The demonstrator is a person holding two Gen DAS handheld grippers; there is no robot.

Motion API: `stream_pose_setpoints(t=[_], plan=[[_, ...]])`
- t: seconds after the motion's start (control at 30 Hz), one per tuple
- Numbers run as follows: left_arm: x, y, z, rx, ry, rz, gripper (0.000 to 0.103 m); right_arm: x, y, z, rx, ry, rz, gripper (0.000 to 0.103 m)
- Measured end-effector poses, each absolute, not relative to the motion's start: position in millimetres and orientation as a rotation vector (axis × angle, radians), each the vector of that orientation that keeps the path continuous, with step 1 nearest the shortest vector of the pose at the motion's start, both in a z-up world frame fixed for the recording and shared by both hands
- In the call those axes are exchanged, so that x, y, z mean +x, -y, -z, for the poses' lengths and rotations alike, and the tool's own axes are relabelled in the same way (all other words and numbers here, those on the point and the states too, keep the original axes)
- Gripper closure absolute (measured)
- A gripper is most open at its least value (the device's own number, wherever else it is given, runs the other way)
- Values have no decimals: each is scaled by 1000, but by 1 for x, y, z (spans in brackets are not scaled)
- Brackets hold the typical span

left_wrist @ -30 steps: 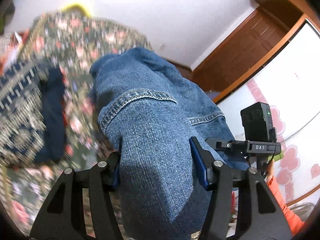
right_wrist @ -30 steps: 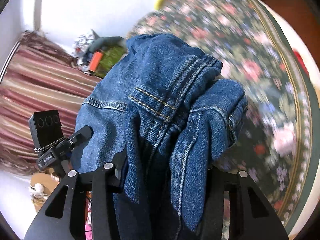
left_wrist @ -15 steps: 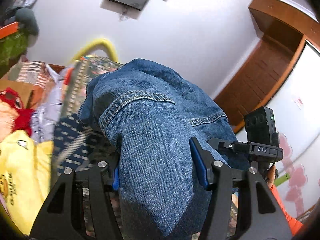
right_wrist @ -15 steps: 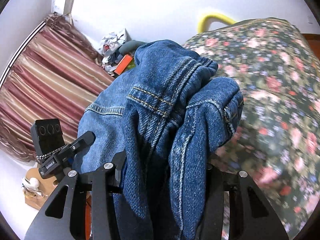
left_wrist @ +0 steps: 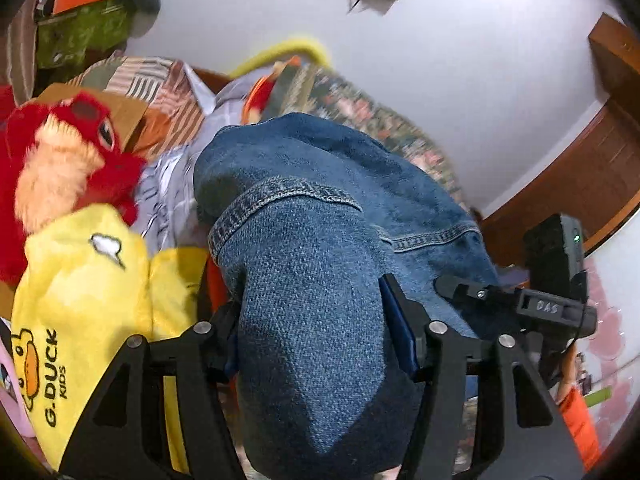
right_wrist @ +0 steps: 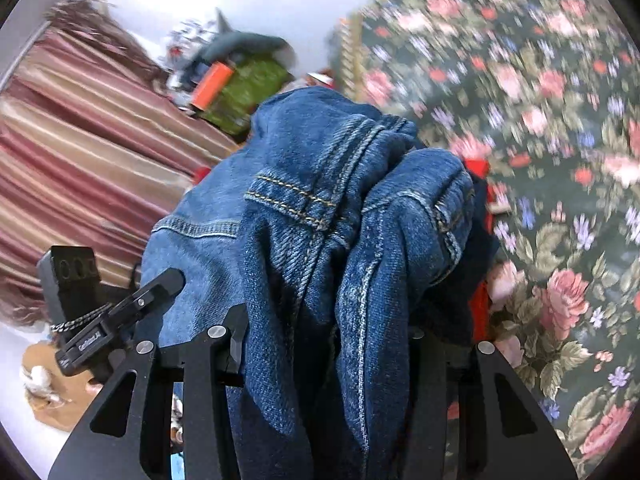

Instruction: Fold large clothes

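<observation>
A pair of blue denim jeans (left_wrist: 312, 248) is bunched and held off the bed between both grippers. My left gripper (left_wrist: 308, 320) is shut on a thick fold of the jeans, which hides the fingertips. My right gripper (right_wrist: 324, 332) is shut on another bunched fold of the jeans (right_wrist: 320, 216), showing seams and a belt loop. The other gripper's body shows at the right of the left wrist view (left_wrist: 556, 304) and at the left of the right wrist view (right_wrist: 92, 320).
A floral bedspread (right_wrist: 540, 140) covers the bed at right. A yellow duck-print plush (left_wrist: 80, 280) and a red plush toy (left_wrist: 64, 152) lie at left. Striped curtains (right_wrist: 60, 140), a cluttered shelf (right_wrist: 236, 84), a white wall and a wooden door frame (left_wrist: 580, 160) surround.
Both grippers have swung with the jeans toward the head of the bed; the plush toys and pillows came into the left view. The grip on the jeans is unchanged.
</observation>
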State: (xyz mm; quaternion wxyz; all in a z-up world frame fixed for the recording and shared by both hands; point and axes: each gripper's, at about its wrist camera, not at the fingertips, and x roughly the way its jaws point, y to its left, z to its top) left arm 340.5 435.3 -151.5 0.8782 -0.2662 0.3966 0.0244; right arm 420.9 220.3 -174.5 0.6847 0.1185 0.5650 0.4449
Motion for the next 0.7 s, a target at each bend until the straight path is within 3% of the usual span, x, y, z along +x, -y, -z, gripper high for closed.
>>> stream_pose_setpoints(t=[0.23,0.3,0.53,0.7], plan=[[330,-427,176,-472,-845,-49,25,404,-203,182,193,-1246,-994,57],[330,-422,179,-428,-862,-78,16,395,-198,180,142,-1229,-963,53],[321,-422,178,-478,-914,-119,16,378,-175,171,72,-1202,-889,45],[303,-395,154,-338,-915,-177,16,367,-157,155,7,-1173,-799,44]])
